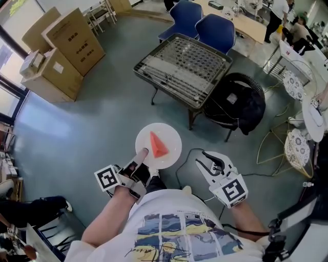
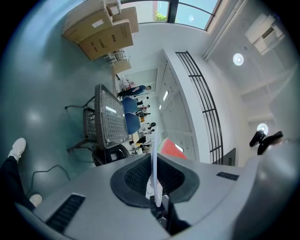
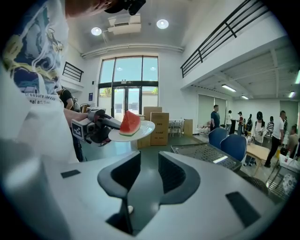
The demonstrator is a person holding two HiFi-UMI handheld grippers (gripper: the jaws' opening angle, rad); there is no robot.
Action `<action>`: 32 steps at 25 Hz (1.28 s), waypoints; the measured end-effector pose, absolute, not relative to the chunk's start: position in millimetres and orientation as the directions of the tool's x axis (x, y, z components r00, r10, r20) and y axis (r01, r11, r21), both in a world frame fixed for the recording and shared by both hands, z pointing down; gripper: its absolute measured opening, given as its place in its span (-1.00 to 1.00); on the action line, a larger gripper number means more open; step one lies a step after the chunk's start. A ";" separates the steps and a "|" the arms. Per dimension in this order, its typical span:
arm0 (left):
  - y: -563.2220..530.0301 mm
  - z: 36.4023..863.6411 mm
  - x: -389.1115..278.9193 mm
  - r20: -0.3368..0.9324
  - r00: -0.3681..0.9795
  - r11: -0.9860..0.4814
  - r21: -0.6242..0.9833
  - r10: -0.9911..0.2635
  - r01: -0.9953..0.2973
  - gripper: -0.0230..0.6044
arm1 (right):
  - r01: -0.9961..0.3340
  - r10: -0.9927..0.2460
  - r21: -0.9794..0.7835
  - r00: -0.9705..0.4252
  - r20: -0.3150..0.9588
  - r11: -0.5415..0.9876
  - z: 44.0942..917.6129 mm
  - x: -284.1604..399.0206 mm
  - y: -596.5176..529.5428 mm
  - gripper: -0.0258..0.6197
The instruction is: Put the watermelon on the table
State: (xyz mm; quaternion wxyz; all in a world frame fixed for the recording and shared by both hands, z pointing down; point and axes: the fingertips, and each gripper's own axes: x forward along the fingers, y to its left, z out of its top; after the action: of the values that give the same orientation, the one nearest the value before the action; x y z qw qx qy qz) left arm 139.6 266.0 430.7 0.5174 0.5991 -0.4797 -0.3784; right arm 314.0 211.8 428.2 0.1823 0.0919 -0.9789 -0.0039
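A red wedge of watermelon (image 1: 158,145) lies on a white plate (image 1: 169,137) held out in the air in front of me. My left gripper (image 1: 142,155) is shut on the plate's near rim. In the left gripper view the plate (image 2: 153,168) shows edge-on between the jaws, with the watermelon (image 2: 169,148) beyond it. My right gripper (image 1: 202,157) hangs to the right of the plate, open and holding nothing. The right gripper view shows its jaws (image 3: 149,171) apart, with the watermelon (image 3: 130,123) and the left gripper (image 3: 93,126) off to the left. The metal mesh table (image 1: 182,66) stands ahead.
Two blue chairs (image 1: 201,23) stand behind the table. A black bag on a seat (image 1: 238,102) sits at its right. Cardboard boxes (image 1: 59,51) are stacked at the left. Cables (image 1: 264,174) trail on the grey floor. Wire chairs (image 1: 297,146) and people (image 1: 279,15) are at the right.
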 end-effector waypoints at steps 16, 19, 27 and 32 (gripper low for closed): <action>159.4 443.6 -65.7 0.040 0.341 -0.025 0.983 -0.939 -0.184 -0.84 | -0.285 -0.273 0.013 -0.905 0.327 0.959 418.1 106.2 135.8 -0.60; 109.9 454.7 -79.5 0.036 0.356 -0.025 0.986 -0.934 -0.164 -0.84 | -0.308 -0.290 0.004 -0.889 0.354 0.951 426.3 99.7 91.1 -0.60; 19.1 468.3 -97.6 0.032 0.376 -0.036 0.984 -0.926 -0.173 -0.84 | -0.315 -0.306 0.025 -0.897 0.318 0.949 416.3 80.2 0.8 -0.60; -66.9 487.8 -117.6 0.056 0.380 -0.019 0.982 -0.923 -0.189 -0.84 | -0.332 -0.322 0.025 -0.890 0.322 0.943 419.5 74.0 -63.8 -0.60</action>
State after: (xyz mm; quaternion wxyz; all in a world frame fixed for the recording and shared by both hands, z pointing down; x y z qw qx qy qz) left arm -117.6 -66.9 487.8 0.5430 0.6285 -0.4426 -0.3380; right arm 74.0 -63.8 419.5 0.1629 0.1682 -0.9721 0.0154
